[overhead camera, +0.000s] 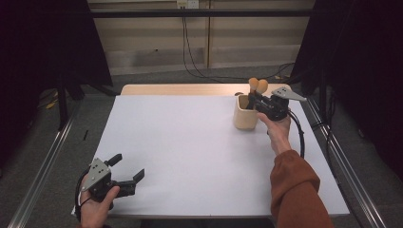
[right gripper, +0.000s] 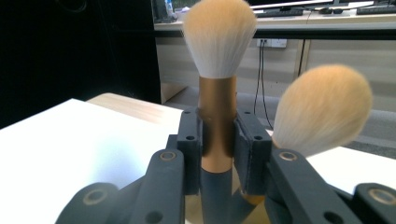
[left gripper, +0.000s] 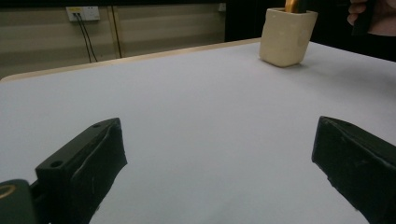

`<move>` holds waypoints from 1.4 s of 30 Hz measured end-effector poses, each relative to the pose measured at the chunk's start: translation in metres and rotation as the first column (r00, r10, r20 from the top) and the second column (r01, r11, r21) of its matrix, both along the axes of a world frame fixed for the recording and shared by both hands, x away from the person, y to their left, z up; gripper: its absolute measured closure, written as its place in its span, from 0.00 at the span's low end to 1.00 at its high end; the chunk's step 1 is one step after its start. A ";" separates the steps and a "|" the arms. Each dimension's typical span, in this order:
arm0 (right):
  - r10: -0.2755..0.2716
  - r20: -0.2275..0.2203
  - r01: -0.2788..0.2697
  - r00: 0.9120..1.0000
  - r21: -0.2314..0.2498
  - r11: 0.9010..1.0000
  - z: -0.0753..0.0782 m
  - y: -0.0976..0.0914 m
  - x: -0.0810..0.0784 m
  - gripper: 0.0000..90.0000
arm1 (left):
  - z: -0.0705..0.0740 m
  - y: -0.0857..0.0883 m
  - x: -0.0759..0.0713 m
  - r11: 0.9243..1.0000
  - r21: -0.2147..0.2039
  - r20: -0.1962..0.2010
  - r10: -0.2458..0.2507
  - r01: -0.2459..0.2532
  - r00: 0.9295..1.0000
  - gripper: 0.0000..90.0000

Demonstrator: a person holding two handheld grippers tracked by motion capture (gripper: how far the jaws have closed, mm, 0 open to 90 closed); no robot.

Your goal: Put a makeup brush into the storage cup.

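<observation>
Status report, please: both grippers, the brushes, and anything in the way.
Right hand-held gripper shut on upright brush over the cup. Second brush leans beside it. Left hand-held gripper open, near table edge. Nothing in the way.

Dim, soft light; dark edges

Makeup brush point(right gripper: 217, 93), gold ferrule, fluffy tan head, upright in cream holder point(overhead camera: 245, 114), far right of table.
</observation>
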State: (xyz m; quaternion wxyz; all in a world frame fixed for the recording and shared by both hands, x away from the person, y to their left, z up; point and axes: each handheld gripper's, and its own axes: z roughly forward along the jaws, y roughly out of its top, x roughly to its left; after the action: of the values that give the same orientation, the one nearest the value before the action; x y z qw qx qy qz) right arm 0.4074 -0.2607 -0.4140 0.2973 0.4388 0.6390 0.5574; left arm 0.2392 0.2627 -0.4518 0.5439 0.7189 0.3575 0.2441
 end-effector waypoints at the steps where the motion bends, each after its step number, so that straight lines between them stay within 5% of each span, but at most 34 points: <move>1: 0.000 -0.004 0.000 1.000 -0.002 1.000 -0.001 0.000 0.000 0.82 | 0.000 0.000 0.000 1.000 0.002 0.000 0.001 -0.001 1.000 0.03; 24: -0.021 -0.069 0.018 0.997 -0.050 0.999 -0.020 -0.001 -0.003 0.81 | 0.000 -0.001 0.002 1.000 -0.002 -0.004 0.004 -0.004 1.000 0.03; 42: 0.003 -0.077 -0.008 0.997 -0.056 0.998 -0.018 -0.003 -0.005 0.64 | -0.001 -0.003 0.006 1.000 0.000 -0.009 0.006 -0.006 1.000 0.03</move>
State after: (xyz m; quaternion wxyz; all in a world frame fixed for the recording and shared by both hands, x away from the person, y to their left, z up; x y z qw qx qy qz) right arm 0.4028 -0.2634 -0.4324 0.2830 0.4497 0.6666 0.5228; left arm 0.2448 0.2600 -0.4524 0.5414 0.7190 0.3620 0.2425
